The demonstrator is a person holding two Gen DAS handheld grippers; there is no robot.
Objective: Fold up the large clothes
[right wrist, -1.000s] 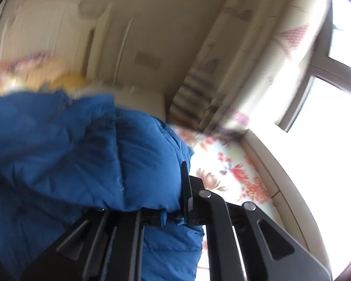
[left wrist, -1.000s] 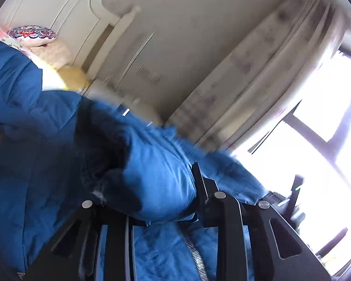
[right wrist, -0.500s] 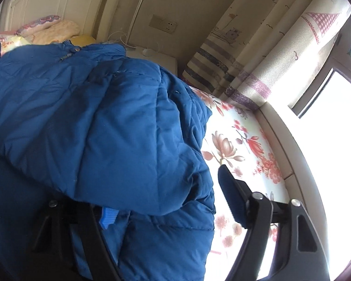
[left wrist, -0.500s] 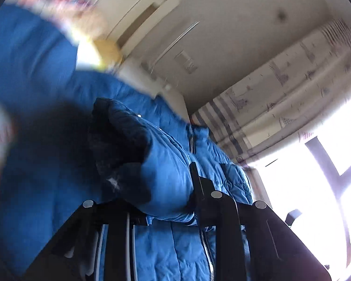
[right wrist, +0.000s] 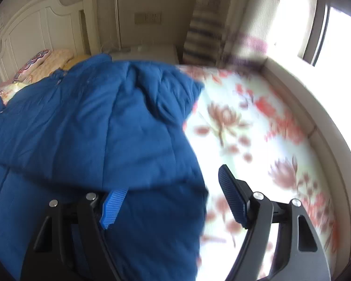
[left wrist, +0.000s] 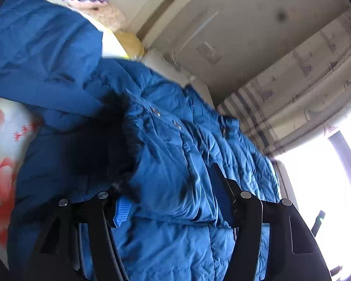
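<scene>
Floral bed (right wrist: 257, 126) w/ blue jacket (right wrist: 105, 121); both tools look spread.

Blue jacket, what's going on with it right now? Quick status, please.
Left gripper open, jacket fold bulging between its fingers. Right gripper open, released. Blue jacket folded over on floral bedsheet. Nothing obstructing.
</scene>
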